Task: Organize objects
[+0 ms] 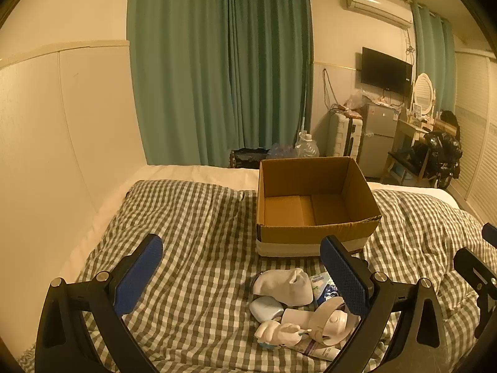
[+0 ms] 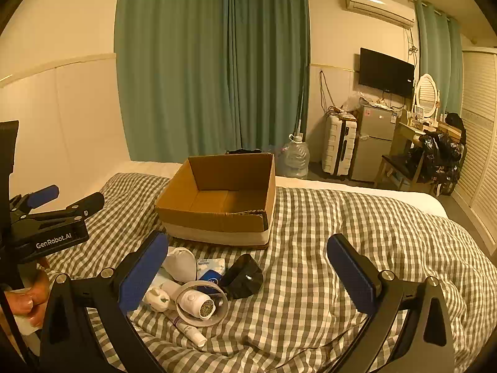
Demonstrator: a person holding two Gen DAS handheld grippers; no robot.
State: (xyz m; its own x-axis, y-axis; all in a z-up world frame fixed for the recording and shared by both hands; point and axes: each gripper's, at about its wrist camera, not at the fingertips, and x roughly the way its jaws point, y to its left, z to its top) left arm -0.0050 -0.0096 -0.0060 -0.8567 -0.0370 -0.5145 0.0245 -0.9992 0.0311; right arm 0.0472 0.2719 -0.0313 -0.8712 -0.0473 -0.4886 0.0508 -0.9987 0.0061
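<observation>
An open, empty cardboard box (image 1: 313, 208) (image 2: 217, 199) stands on the checked bed cover. In front of it lies a pile of small items: a white sock (image 1: 284, 284) (image 2: 181, 262), a tape ring (image 2: 202, 303) (image 1: 326, 320), a white bottle (image 2: 197, 304), a tube (image 2: 189, 329), a white figurine (image 1: 279, 334) (image 2: 157, 300), a pale blue case (image 1: 265, 307) and a black object (image 2: 243, 276). My left gripper (image 1: 245, 275) is open above the pile's left side. My right gripper (image 2: 248, 276) is open over the pile. Both are empty.
The bed runs along a cream wall on the left. Beyond it are green curtains (image 1: 223, 68), a water jug (image 2: 295, 158), a white suitcase (image 2: 338, 146), a small fridge (image 2: 372, 143), a wall TV (image 2: 385, 71) and a cluttered desk with chair (image 2: 419, 149).
</observation>
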